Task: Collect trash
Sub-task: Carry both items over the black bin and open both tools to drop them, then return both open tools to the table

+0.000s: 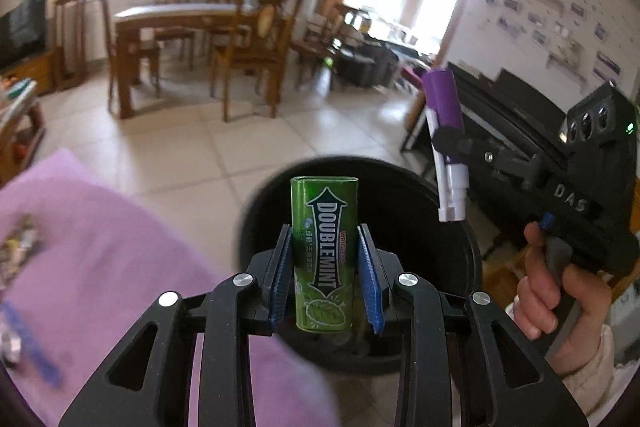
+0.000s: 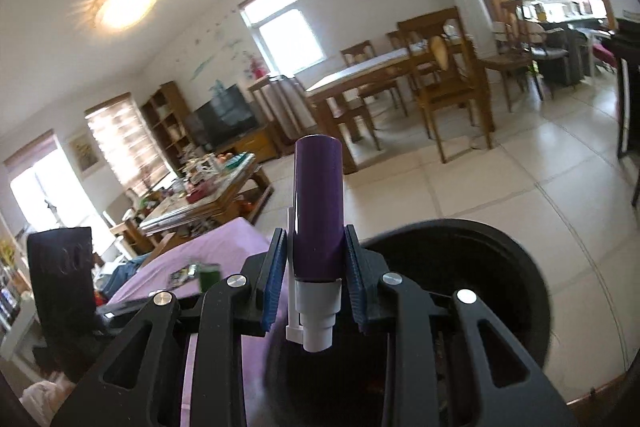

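Note:
My left gripper point(image 1: 325, 267) is shut on a green Doublemint gum tin point(image 1: 324, 251) and holds it upright over the black trash bin point(image 1: 432, 227). My right gripper point(image 2: 314, 269) is shut on a purple tube with a white cap point(image 2: 318, 211), held above the same bin point(image 2: 500, 267). In the left wrist view the right gripper point(image 1: 452, 143) and its purple tube point(image 1: 442, 99) show at the right, above the bin's rim. Several small scraps point(image 1: 18, 251) lie on the purple cloth point(image 1: 120, 267) at the left.
The purple cloth point(image 2: 224, 251) covers a surface left of the bin. A cluttered coffee table point(image 2: 200, 195) stands beyond it. A wooden dining table with chairs point(image 1: 192, 39) is across the tiled floor. A black piano point(image 1: 520, 115) is at the right.

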